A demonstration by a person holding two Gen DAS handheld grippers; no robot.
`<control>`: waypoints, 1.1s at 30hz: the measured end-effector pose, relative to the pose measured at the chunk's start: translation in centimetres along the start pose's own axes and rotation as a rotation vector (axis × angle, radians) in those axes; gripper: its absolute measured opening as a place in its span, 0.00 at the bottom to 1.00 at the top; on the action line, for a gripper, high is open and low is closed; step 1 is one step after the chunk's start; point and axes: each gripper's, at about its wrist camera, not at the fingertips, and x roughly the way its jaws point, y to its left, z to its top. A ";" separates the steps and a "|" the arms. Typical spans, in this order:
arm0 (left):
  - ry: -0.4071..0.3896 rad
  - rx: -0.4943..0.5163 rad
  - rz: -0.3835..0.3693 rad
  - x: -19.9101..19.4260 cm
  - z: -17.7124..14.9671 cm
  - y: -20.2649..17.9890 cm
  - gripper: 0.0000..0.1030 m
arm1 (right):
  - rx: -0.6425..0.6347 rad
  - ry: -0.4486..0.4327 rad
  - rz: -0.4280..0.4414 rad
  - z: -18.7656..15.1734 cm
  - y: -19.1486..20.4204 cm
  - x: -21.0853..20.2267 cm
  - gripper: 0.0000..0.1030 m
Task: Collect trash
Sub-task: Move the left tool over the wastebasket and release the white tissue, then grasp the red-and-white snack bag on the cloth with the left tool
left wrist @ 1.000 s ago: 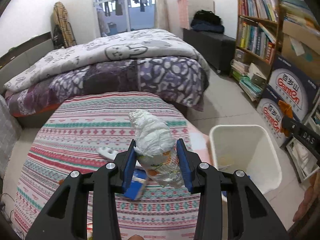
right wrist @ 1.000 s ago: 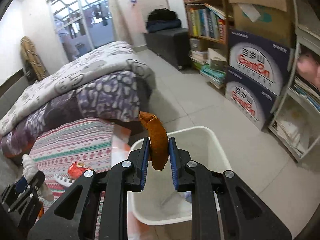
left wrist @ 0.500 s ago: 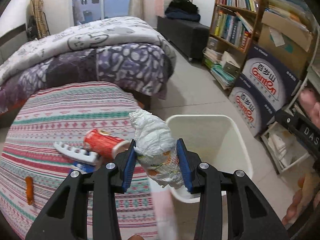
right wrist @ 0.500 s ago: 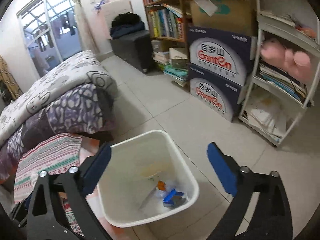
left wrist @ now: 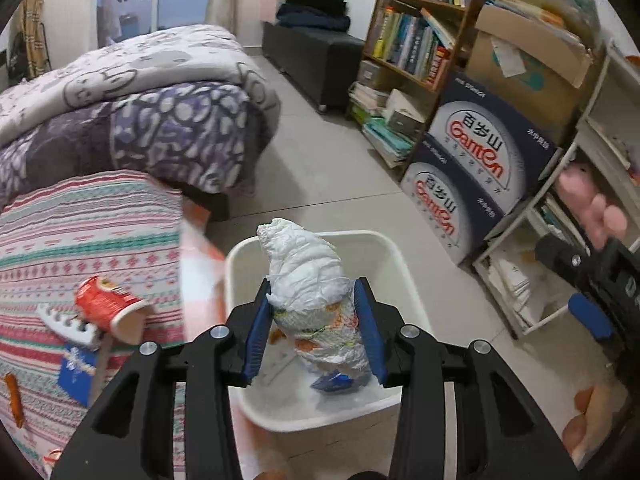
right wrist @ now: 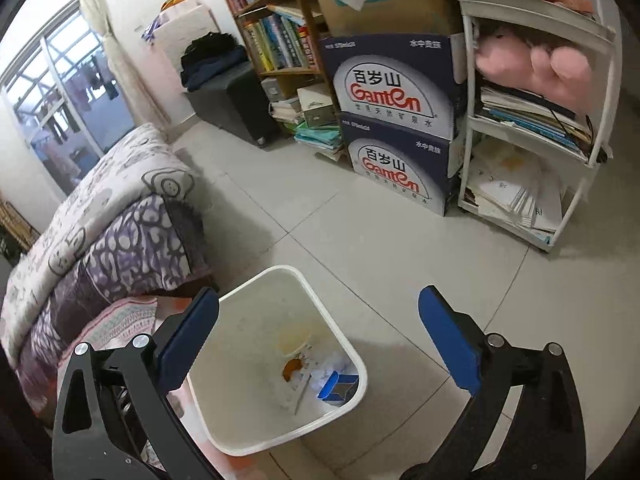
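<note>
A crumpled white wrapper wad (left wrist: 308, 280) with orange print sits between the blue pads of my left gripper (left wrist: 313, 285). The pads still touch it while the jaws are opening. It hangs over the white waste bin (left wrist: 404, 276). My right gripper (right wrist: 318, 292) stands wide open with nothing between its fingers, above the same bin (right wrist: 332, 316). An orange peel (right wrist: 291, 367) and a blue carton (right wrist: 338, 388) lie inside the bin. A red paper cup (left wrist: 106, 306), a white toothed piece (left wrist: 68, 326), a blue packet (left wrist: 76, 368) and an orange scrap (left wrist: 14, 400) lie on the striped cloth (left wrist: 80, 232).
A bed with purple and grey quilts (left wrist: 140, 92) stands behind the cloth. Stacked water cartons (left wrist: 480, 160), a bookshelf (left wrist: 412, 40) and a white rack (right wrist: 532, 120) line the right wall. Tiled floor (right wrist: 380, 232) lies between them and the bin.
My left gripper carried the wad from above the striped cloth to above the bin. My right gripper opened wide and the orange peel dropped into the bin.
</note>
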 end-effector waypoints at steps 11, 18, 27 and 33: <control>0.050 -0.015 0.049 -0.6 -0.1 2.2 0.64 | -0.014 0.022 0.030 -0.6 0.9 0.0 0.93; 0.309 0.073 0.254 -0.8 -2.9 7.1 0.69 | -0.103 0.061 0.074 -2.6 3.7 -0.3 0.93; 0.653 0.089 0.414 -1.7 -9.5 18.6 0.74 | -0.197 0.156 0.165 -5.9 8.3 -0.3 0.93; 0.734 -0.040 0.368 -3.6 -13.7 24.0 0.74 | -0.257 0.195 0.197 -8.2 11.4 -0.2 0.93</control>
